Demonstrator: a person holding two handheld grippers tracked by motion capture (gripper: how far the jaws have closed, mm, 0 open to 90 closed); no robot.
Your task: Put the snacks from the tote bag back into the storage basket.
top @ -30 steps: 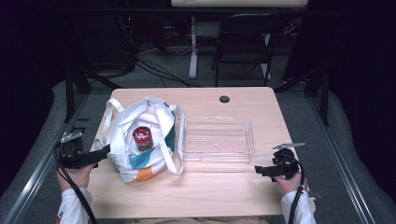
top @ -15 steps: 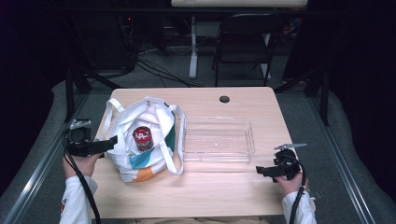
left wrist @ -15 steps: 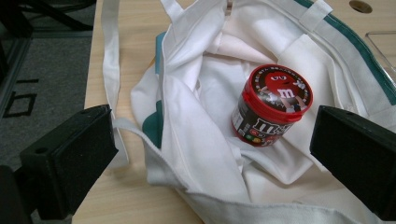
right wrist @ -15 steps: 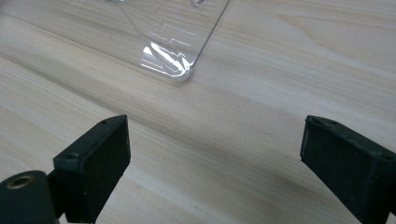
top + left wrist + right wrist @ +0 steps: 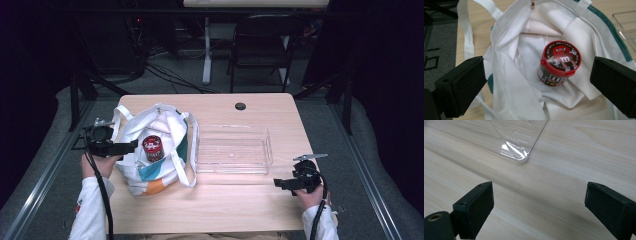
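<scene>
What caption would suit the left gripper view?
Open left gripper poised above a red-lidded candy tub standing in a white tote bag.

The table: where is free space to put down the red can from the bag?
The clear tray is empty. Bare wood lies along the near edge of the table, between the tote bag and the right gripper. The left side is crowded by the bag holding the red can.
</scene>
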